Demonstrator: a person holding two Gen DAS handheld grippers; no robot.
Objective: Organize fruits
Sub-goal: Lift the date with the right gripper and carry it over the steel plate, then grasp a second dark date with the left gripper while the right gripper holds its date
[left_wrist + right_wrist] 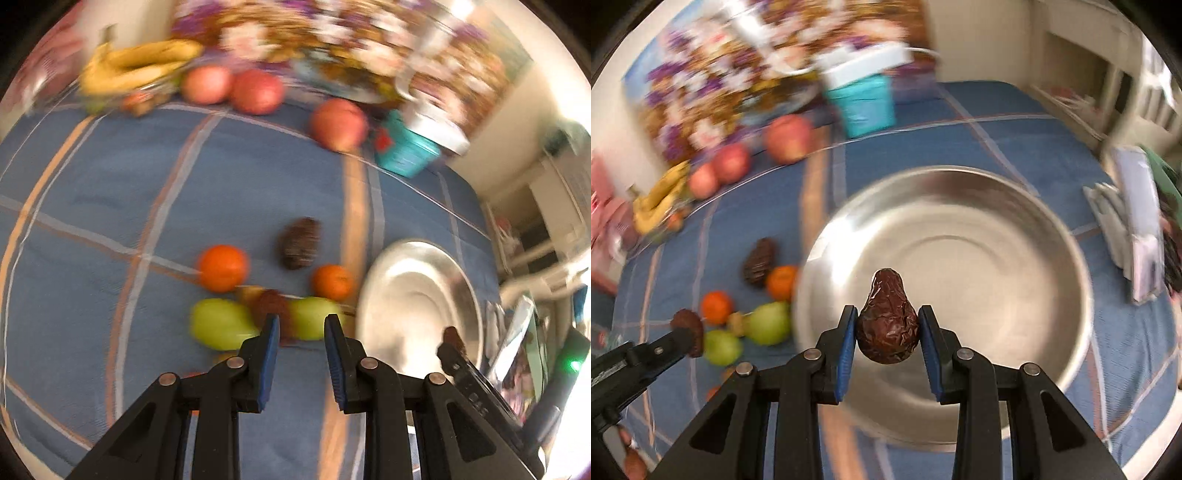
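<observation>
Gripping a wrinkled brown fruit [887, 325] above the steel bowl [1034, 236], right gripper [887, 328] jaws clamped, left gripper [301, 332] jaws parted

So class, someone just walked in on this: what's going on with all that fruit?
A person is sorting fruit on a blue checked cloth using two handheld grippers. The right gripper is shut on a wrinkled dark avocado, held over an empty metal bowl. The left gripper is open, hovering near two green pears, oranges and another dark avocado. Apples and bananas lie further back.
</observation>
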